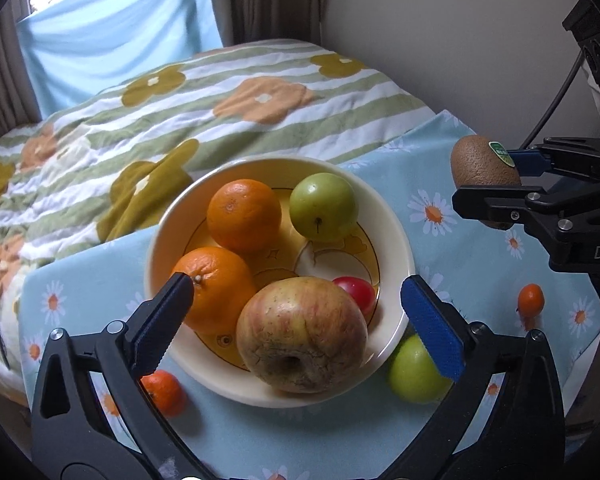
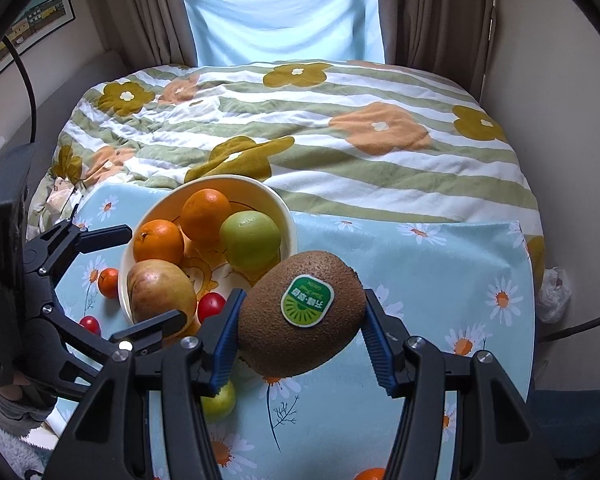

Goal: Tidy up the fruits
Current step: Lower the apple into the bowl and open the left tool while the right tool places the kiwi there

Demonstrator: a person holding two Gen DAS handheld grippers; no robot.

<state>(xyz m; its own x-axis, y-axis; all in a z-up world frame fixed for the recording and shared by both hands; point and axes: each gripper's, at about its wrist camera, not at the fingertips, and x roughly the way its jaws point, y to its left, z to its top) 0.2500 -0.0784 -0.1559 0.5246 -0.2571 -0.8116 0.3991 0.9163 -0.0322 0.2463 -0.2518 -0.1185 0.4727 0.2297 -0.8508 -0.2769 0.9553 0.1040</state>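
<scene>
Black hand-held gripper point(image 1: 296, 312), blue ribbed pads point(image 1: 432, 326), silver screws

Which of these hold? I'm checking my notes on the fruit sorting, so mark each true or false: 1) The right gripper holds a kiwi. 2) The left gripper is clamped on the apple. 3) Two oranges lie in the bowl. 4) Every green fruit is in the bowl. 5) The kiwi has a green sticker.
1) True: the right gripper is shut on the kiwi.
2) False: the left gripper is open; the apple rests in the bowl.
3) True: the two oranges.
4) False: one green fruit lies on the tablecloth.
5) True: the sticker.
</scene>
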